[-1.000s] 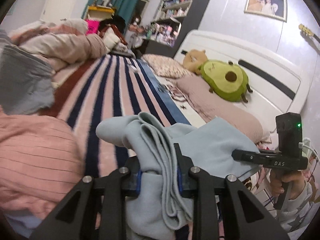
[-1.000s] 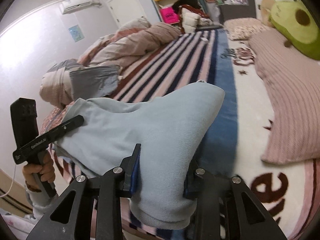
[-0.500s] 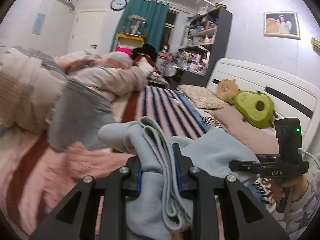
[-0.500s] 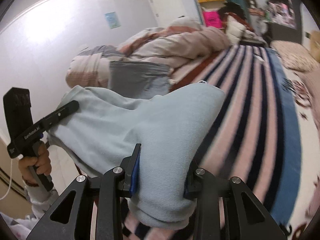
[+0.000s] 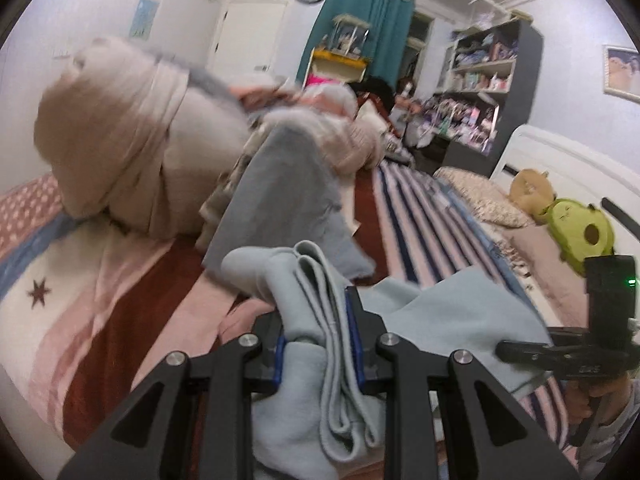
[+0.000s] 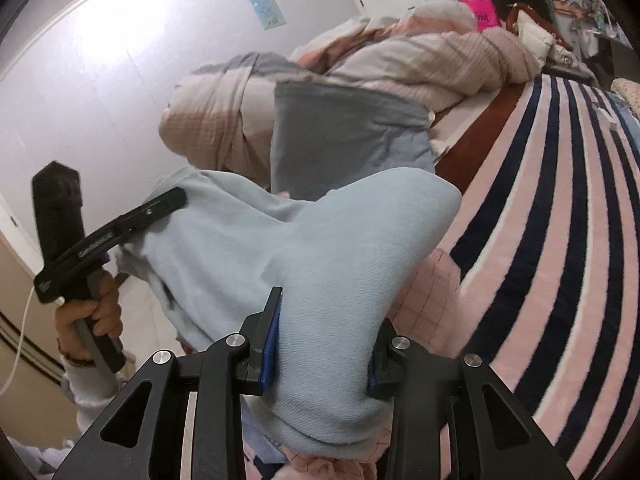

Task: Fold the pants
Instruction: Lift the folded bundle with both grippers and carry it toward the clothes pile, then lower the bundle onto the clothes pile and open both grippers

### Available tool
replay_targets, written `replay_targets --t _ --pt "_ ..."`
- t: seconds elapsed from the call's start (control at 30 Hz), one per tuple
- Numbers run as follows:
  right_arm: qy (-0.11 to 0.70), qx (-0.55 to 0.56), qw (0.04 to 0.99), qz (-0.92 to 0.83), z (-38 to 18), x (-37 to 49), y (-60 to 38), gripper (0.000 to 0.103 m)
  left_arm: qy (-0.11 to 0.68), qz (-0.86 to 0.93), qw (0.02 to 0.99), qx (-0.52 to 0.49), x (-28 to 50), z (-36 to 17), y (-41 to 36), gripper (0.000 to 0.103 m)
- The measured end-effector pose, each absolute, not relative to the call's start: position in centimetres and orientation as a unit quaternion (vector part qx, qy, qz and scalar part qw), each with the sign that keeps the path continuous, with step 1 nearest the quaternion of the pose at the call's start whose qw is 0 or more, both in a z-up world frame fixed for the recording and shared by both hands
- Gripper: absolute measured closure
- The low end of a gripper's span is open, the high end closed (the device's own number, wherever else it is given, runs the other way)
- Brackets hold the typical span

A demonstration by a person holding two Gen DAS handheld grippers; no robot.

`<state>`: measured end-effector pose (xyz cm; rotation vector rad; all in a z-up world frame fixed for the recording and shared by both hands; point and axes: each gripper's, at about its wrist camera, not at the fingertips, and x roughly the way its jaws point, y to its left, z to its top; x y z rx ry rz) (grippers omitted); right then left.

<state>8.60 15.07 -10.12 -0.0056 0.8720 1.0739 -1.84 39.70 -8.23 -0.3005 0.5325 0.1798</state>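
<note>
Above bed [image 5: 120,320], left gripper [image 5: 318,350] and right gripper [image 6: 320,344] both clamped on pants [image 6: 320,248]; thick bunched cloth may slip, spoiling fold

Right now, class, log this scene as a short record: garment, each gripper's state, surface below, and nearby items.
garment: light blue pants, bunched, held up between both grippers
left gripper: shut on a folded edge of the pants
right gripper: shut on a thick bunch of the pants
surface below: striped blanket on the bed
nearby: grey cloth, rolled duvet, avocado plush
</note>
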Motion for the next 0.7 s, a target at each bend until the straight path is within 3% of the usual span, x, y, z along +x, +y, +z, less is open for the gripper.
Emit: replay_targets --t 0.17,0.47,0.57,0.63,0.7 --pt "0.429 -0.005 0.758 0.491 -12.7 8.7 14.9 0.075 0.285 0.097 0.941 -0.152 -1.1 -11.2 40.6 0.079" --pt "0.431 0.002 0.761 0.485 -13.0 8.3 14.9 0.074 0.293 0.108 0.940 -0.137 -1.2 -11.1 40.0 0.074" --pt "0.435 0.006 0.758 0.486 -12.9 8.4 14.8 0.071 0.292 0.124 0.940 -0.126 -1.6 -10.7 39.5 0.066" --pt "0.436 0.007 0.758 0.485 -12.8 8.3 14.5 0.069 0.293 0.141 0.939 -0.114 -1.8 -10.4 39.1 0.055" --pt "0.433 0.005 0.761 0.484 -12.5 8.0 13.9 0.067 0.293 0.151 0.939 -0.101 -2.4 -9.7 38.3 0.052"
